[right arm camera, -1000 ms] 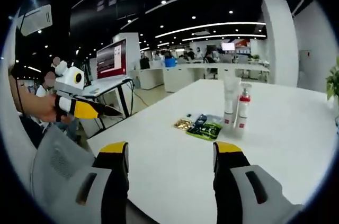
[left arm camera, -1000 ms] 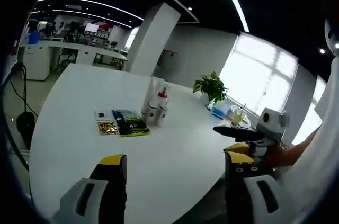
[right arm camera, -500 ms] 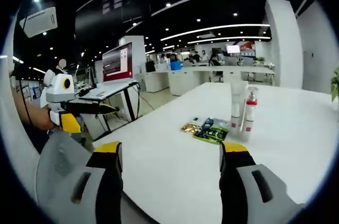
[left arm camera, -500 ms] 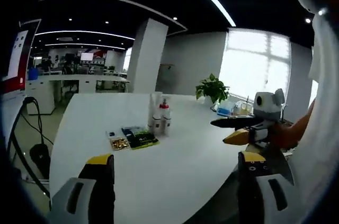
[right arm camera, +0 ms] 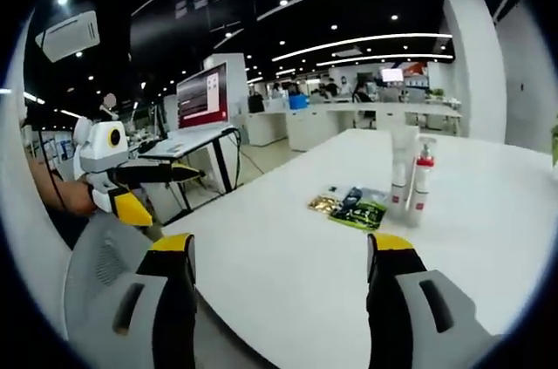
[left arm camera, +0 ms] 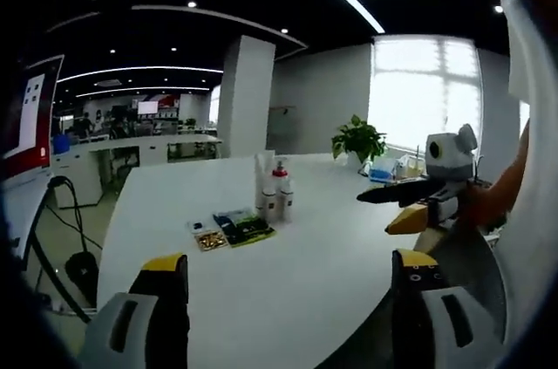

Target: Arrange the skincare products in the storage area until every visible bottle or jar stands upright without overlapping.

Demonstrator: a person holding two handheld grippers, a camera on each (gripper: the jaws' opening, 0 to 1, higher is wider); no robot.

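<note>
bottles: I see a tall white tube [left arm camera: 262, 179] and a red-capped pump bottle [left arm camera: 281, 187] upright, just beside each other, mid white table [left arm camera: 288, 273]; same pair in right gripper view, tube [right arm camera: 400, 179], pump bottle [right arm camera: 421, 181].
sachets: green packet [left arm camera: 248, 228] and gold packet [left arm camera: 207, 236] lie flat near the bottles; green [right arm camera: 359, 208], gold [right arm camera: 324, 203].
contents: can't tell, bottles opaque and small.
left gripper [left arm camera: 283, 317]: jaws apart, nothing between, well short of the bottles; from the other camera [right arm camera: 148, 179] its jaws look closer together, probably the angle.
right gripper [right arm camera: 283, 299]: jaws apart, nothing held; seen side-on [left arm camera: 410, 199] in a hand [left arm camera: 479, 208].
hard to read: labels blurred.
left view extra: potted plant [left arm camera: 359, 139], window [left arm camera: 423, 90].
right view extra: red-and-white screen [right arm camera: 202, 95].
</note>
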